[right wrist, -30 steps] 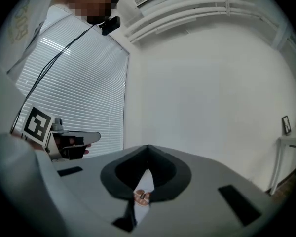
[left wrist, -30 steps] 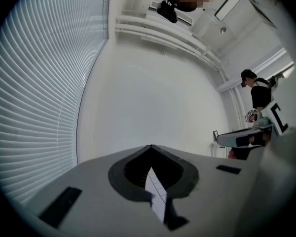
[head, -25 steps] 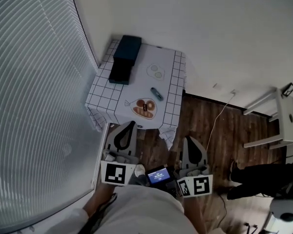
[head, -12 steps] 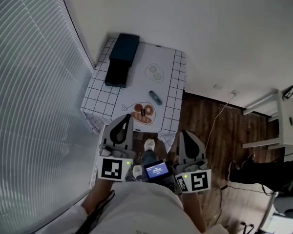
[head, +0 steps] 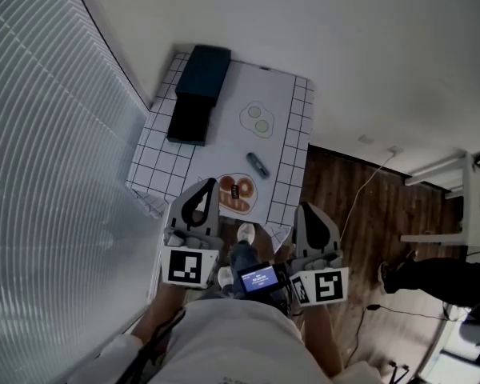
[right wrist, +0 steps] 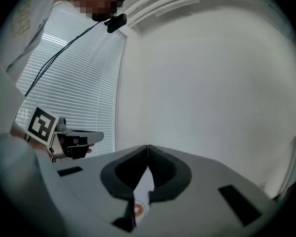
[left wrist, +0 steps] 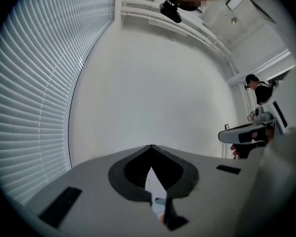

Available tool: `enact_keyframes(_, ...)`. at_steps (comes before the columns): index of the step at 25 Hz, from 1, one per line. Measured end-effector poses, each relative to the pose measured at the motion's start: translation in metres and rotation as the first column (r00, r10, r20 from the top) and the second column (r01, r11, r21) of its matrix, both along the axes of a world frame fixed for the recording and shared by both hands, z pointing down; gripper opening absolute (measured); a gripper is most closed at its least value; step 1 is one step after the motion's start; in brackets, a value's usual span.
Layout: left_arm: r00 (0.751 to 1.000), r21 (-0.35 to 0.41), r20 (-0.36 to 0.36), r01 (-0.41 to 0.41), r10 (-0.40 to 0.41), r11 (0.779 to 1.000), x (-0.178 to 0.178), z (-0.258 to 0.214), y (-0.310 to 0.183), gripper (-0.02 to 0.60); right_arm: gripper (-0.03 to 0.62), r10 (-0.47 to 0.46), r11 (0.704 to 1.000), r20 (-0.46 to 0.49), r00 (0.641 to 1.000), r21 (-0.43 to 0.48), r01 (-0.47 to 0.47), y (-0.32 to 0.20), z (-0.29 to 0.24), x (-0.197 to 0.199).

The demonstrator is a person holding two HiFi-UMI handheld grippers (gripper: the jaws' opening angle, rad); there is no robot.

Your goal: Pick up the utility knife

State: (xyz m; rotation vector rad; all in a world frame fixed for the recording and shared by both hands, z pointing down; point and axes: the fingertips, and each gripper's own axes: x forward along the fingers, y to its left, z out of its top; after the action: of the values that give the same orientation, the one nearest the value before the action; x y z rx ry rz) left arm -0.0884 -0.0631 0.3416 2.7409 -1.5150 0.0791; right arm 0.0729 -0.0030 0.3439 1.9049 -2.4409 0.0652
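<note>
The left gripper (head: 210, 186) and right gripper (head: 303, 212), both closed and empty, have advanced to the worktop (head: 290, 134) edge. The utility knife (head: 258, 166) lies untouched at 12 o'clock, nearly reachable.

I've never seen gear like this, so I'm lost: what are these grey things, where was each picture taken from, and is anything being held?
No robot here: a person holds hand-operated tongs in each hand. One picture comes from a camera on the head, looking down; the other two ride on the left tongs and right tongs. Both are shut and empty. Ahead is a checked-cloth table, carrying dark boxes, a plate of brown food and the utility knife, untouched.
</note>
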Motion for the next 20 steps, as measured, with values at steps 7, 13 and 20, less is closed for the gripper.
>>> enact_keyframes(7, 1.0, -0.071, 0.02, -0.003, 0.004, 0.998, 0.014, 0.044, -0.034, 0.003, 0.008, -0.025, 0.995, -0.024, 0.999, -0.095, 0.023, -0.037, 0.045, 0.004)
enact_keyframes(13, 0.998, -0.131, 0.059, -0.016, 0.024, 0.991, 0.027, 0.084, -0.053, 0.003, 0.008, -0.063, 0.982, -0.026, 0.998, -0.18, 0.057, -0.063, 0.086, 0.001)
enact_keyframes(20, 0.994, -0.215, 0.106, 0.007, 0.017, 0.977, 0.03, 0.132, -0.068, 0.003, 0.043, -0.115, 0.953, -0.043, 0.992, -0.287, 0.099, -0.081, 0.137, 0.004)
